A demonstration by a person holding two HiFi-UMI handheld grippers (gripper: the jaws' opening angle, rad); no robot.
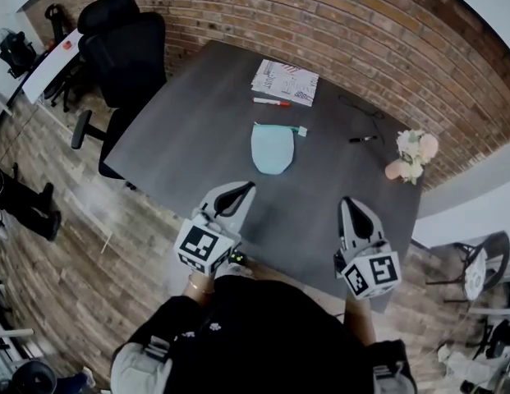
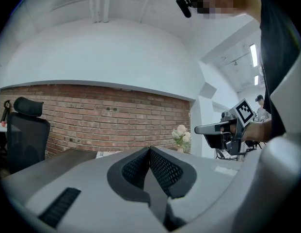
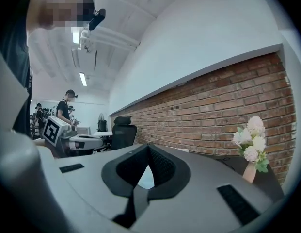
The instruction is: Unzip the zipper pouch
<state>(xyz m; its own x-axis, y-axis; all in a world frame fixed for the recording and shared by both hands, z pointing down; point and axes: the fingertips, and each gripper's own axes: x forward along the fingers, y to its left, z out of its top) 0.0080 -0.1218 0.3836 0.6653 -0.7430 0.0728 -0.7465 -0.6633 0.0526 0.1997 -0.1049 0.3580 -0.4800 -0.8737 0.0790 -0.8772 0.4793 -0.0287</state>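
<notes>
**Pale pouch flat mid-surface, both claws closed and empty**

The zipper pouch (image 1: 272, 148) is a pale blue-green piece, soft-looking, with a rounded lower edge and a straight top edge. A darker teal zipper line runs along that top edge. A small teal tab (image 1: 301, 130) sticks out at its right end. The pouch lies flat near the middle of the dark grey surface (image 1: 197, 138), well apart from both claws, which hover over the near edge.

The left claw (image 1: 248, 185) has its jaws pressed together with nothing between them; the left gripper view shows the ribbed pads (image 2: 160, 169) meeting at the tip. The right claw (image 1: 346, 201) is likewise closed and holds nothing.

Counted: one pouch and two claws. There are two markers, a red marker (image 1: 271, 102) just beyond the pouch and a black marker (image 1: 363, 139) off to its right. One printed booklet (image 1: 285, 81) lies beyond the red marker. One bunch of pale flowers (image 1: 412, 156) stands near the right edge. One thin black cable (image 1: 357, 105) is there too. One black office chair (image 1: 123, 48) stands at the far left corner.
</notes>
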